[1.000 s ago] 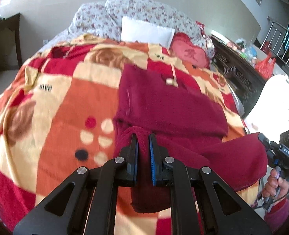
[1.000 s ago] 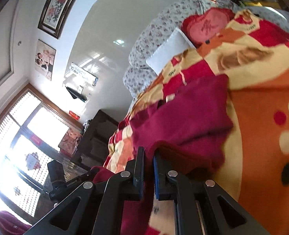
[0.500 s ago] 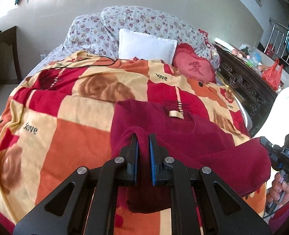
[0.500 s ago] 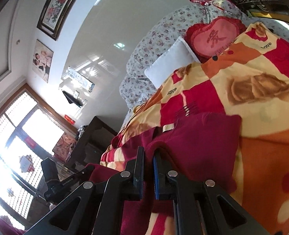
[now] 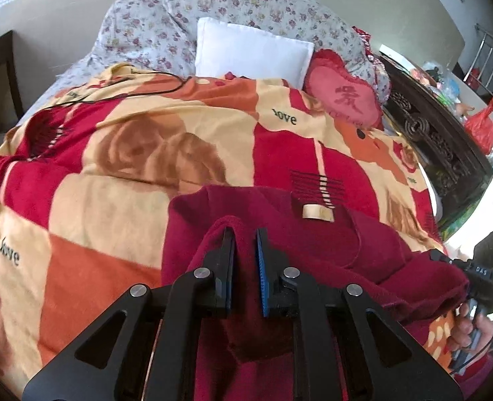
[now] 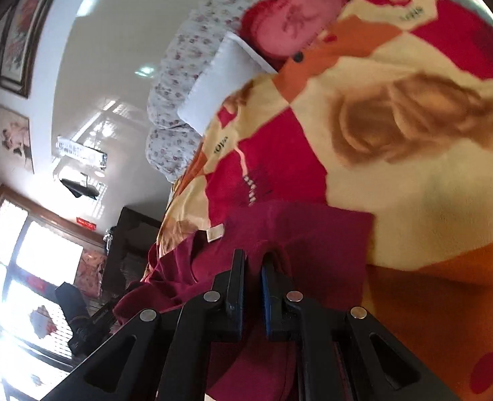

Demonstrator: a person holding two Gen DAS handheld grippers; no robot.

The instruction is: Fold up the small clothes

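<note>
- left gripper (image 5: 245,234) — jaws pinching a fold of the dark red garment (image 5: 313,244), near edge
- right gripper (image 6: 253,260) — likewise clamped on garment
- blanket (image 5: 112,167) underneath, white pillow (image 5: 253,51) at far end

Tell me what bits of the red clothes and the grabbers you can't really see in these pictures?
- Left wrist view: the red garment hangs behind the left gripper, so its lower edge is hidden.
- Left wrist view: the right gripper shows only as a side-on body at the edge; its fingertips are buried in cloth.
- Right wrist view: the blanket is blurred.
- Right wrist view: window glare washes out the left gripper.
</note>
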